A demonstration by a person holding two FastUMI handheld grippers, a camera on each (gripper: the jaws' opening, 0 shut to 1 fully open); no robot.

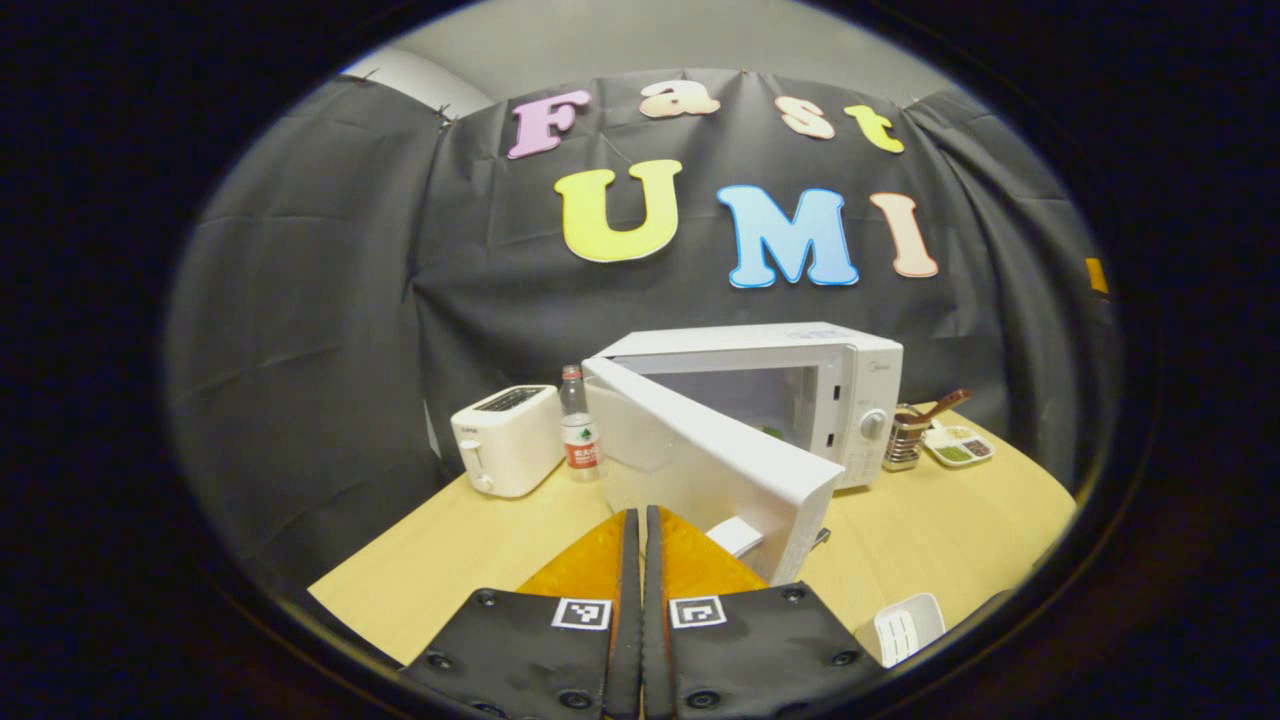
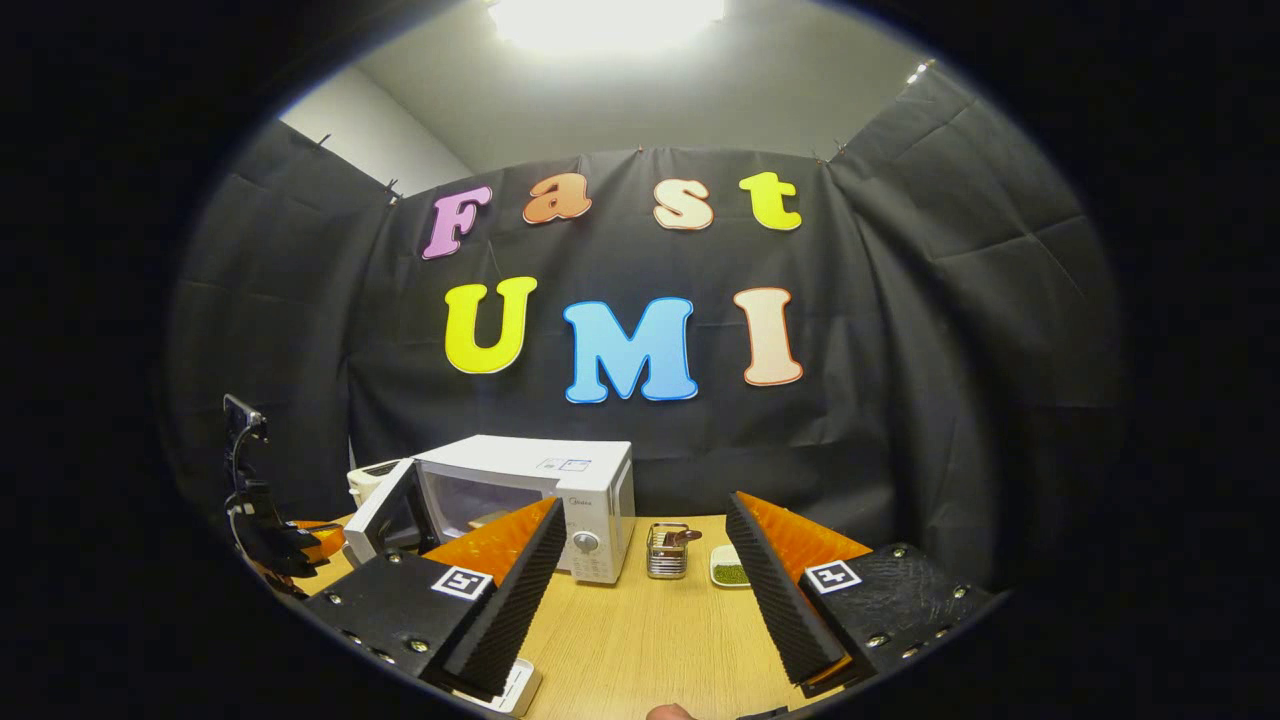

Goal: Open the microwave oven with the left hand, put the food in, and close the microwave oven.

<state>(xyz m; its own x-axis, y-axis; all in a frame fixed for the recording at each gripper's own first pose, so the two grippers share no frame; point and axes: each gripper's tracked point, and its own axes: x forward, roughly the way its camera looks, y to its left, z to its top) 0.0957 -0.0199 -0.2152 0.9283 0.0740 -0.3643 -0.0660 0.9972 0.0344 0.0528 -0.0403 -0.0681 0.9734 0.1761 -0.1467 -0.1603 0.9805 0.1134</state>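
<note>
Left gripper [image 1: 642,520]: jaws pressed together, empty, just before microwave door [image 1: 715,455].
Door: stood half open.
Food [image 1: 770,432]: seemingly already inside, green, unclear.
Right gripper [image 2: 645,560]: jaws spread, empty.
Next: push door closed.

The white microwave oven [image 1: 800,395] stands on the wooden table against the black cloth, at about 12 o'clock in the left gripper view. Its door [image 1: 715,450] is swung open on the left hinge, its free edge toward 5 o'clock. Inside the lit cavity, something small and greenish [image 1: 770,432] lies on the floor, too small to name.
</note>
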